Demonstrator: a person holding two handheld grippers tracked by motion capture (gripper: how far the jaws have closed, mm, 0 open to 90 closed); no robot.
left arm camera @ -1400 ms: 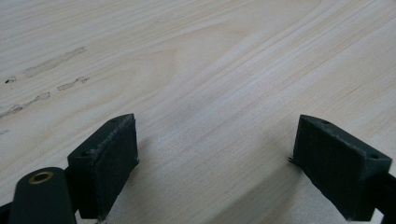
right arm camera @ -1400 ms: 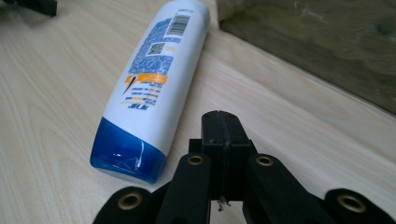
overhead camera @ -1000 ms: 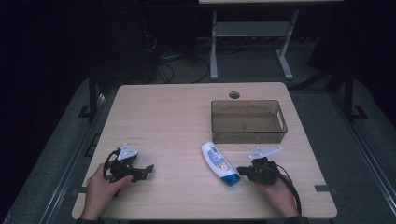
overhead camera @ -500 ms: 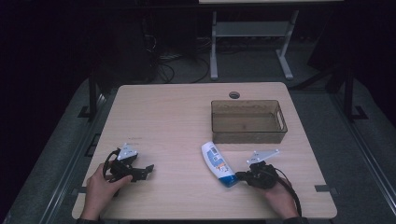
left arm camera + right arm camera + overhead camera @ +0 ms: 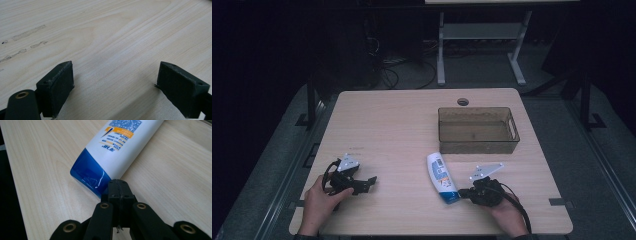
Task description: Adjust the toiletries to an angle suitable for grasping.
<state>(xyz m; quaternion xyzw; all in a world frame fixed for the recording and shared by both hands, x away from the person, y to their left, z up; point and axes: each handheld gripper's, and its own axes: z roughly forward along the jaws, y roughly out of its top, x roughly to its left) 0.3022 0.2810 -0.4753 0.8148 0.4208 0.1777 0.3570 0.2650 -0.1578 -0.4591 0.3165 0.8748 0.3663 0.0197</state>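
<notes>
Closed black fingers (image 5: 119,185), glossy blue-capped bottle (image 5: 117,147)

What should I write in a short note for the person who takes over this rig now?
Left gripper: open, nothing between its jaws, low over the table at the near left.
Right gripper: shut, holding nothing, its tip at the blue cap of the bottle.
Bottle: lying flat on the table, just in front of the brown bin.
Done: nothing is grasped yet.
Left: probably open the right gripper, grasp the bottle and put it in the bin.
</notes>
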